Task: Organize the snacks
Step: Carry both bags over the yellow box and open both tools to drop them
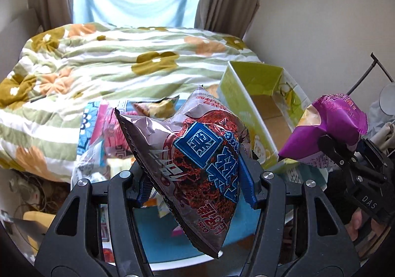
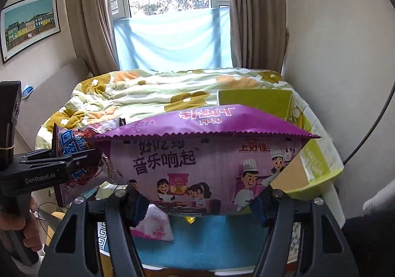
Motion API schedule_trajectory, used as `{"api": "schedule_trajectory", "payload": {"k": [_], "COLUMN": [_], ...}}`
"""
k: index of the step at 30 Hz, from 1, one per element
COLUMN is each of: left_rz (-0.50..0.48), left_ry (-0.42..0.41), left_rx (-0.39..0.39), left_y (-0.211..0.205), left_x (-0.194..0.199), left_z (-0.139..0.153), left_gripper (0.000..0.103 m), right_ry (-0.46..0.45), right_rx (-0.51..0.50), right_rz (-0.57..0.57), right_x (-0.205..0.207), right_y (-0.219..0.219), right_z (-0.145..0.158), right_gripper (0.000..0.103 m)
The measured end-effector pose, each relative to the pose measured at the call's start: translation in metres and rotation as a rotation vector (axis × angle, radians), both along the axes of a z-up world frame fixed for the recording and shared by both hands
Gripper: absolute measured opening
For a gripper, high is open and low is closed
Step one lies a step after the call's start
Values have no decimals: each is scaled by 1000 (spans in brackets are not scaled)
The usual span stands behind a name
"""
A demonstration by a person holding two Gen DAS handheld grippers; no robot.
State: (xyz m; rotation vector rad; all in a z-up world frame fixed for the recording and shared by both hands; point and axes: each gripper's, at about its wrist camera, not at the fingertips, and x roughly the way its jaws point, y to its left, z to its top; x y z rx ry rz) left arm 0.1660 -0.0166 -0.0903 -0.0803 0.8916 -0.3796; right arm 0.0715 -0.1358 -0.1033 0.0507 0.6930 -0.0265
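Observation:
My left gripper (image 1: 197, 188) is shut on a dark red and silver snack bag (image 1: 195, 153) with a blue label, held up above the blue table top (image 1: 158, 240). It also shows at the left of the right wrist view (image 2: 74, 151). My right gripper (image 2: 197, 203) is shut on a purple snack bag (image 2: 205, 158) with cartoon chefs, held in the air. That purple bag also shows at the right of the left wrist view (image 1: 328, 126). An open green cardboard box (image 1: 256, 94) stands ahead to the right, also in the right wrist view (image 2: 318, 153).
Several more snack packets (image 1: 103, 134) lie on the blue table below the bags, one pink (image 2: 155, 225). A bed with a floral quilt (image 1: 111, 62) lies beyond. A window with curtains (image 2: 172, 5) is at the back. A wall stands at the right.

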Motion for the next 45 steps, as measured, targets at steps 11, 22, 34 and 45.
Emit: {"api": "schedule_trajectory", "payload": {"k": [11,22,34,45], "left_rz": [19,22,42,87], "left_ry": [14,144,154,118], "left_rx": [-32,84,100,103], "left_y": [-156,-254,-232,-182], "left_x": [86,159,159,131], "left_z": [1,-60,-71,-50], "left_gripper": [54,55,103,103], "right_ry": [1,132,207,260], "right_rx": [-71,-6,5,-11], "right_rz": [28,40,24,74], "right_x": [80,149,177,219], "right_y": [-136,-224,-238,-218], "right_z": [27,-3,-30,-34], "right_gripper": [62,62,62,64]}}
